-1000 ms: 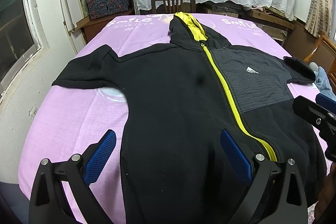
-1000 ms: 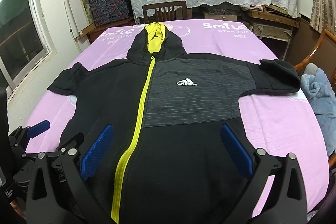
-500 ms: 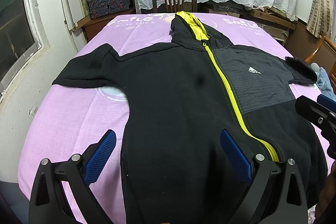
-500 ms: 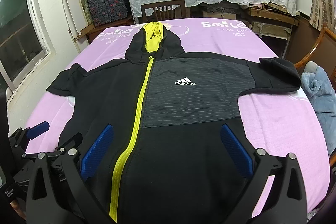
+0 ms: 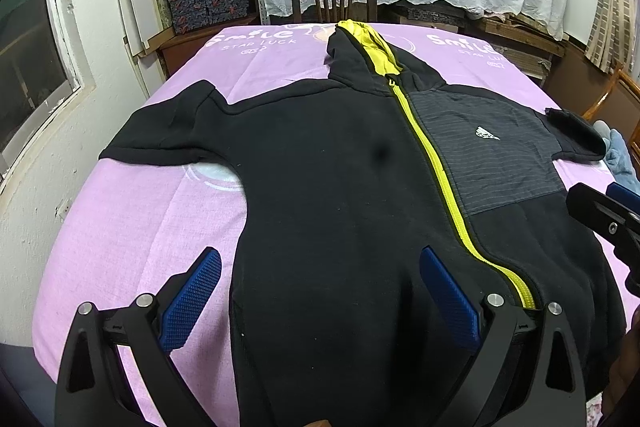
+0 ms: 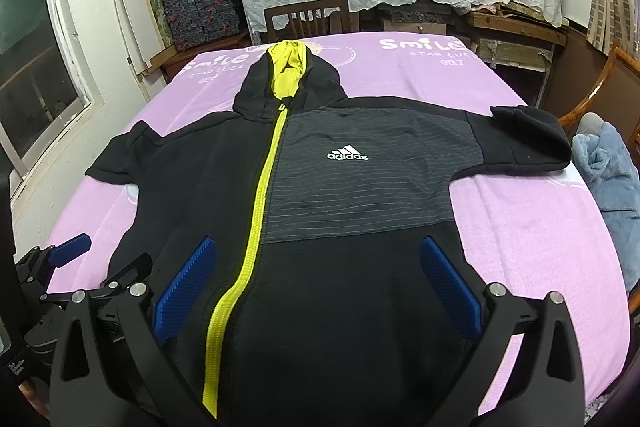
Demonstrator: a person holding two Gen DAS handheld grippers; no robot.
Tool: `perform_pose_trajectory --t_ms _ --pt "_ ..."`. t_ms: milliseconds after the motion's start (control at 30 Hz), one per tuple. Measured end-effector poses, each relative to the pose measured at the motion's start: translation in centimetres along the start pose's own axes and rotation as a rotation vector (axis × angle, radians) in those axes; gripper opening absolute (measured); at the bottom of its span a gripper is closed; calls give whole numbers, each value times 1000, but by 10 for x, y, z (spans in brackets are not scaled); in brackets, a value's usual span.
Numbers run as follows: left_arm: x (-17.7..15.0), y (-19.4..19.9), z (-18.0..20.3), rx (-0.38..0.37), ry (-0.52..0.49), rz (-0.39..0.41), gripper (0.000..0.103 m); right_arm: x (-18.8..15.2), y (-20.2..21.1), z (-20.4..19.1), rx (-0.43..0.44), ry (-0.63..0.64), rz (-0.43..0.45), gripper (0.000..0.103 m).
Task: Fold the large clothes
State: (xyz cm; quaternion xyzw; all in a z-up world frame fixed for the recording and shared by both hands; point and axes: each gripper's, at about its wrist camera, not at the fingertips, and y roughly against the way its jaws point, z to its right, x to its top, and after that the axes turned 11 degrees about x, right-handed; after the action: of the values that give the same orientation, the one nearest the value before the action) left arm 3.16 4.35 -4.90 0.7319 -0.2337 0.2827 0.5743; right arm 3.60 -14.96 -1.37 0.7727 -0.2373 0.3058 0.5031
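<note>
Left tongs [image 5: 320,301] spread wide, gripping nothing, above hem of black hoodie [image 5: 340,211] near surface's near edge. Right tongs [image 6: 320,291] also spread, empty, over hem right of yellow zipper [image 6: 256,227]. Hoodie lies flat, front up, zipped, along middle of surface [image 6: 532,239] under purple cloth; sleeves out toward left and right edges, hood [image 6: 288,83] toward far edge. Blue towel [image 6: 608,171] at right edge. Wooden chair [image 6: 308,17] beyond far edge.

Black hooded jacket [image 6: 320,227] is being laid flat, front up, on the purple sheet [image 6: 520,227]; yellow zipper [image 6: 256,211] closed, short sleeves spread, hood toward sheet's far end.
</note>
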Motion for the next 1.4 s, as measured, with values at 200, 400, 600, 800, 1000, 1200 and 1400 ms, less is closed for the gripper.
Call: perform_pose_trajectory --t_ms 200,400,600,800,1000,1200,1400 --pt "4 -6 1 5 -12 -2 100 5 0 14 -7 -8 10 99" --pt "40 -35 -1 0 -44 -31 100 24 -3 75 -58 -76 19 99" --pt "97 -84 16 -31 -50 -90 100 44 -11 189 -193 -246 -3 99" --pt "111 -140 49 82 -137 -96 100 39 -4 312 -93 -623 93 99" --pt "110 -159 28 -40 -16 -129 100 69 7 323 -161 -545 149 99" --pt "109 -159 29 -33 -14 -125 100 100 -44 247 -481 -7 -25 99" --pt "109 -157 31 -30 -16 -124 100 98 -111 236 -651 208 -176 96"
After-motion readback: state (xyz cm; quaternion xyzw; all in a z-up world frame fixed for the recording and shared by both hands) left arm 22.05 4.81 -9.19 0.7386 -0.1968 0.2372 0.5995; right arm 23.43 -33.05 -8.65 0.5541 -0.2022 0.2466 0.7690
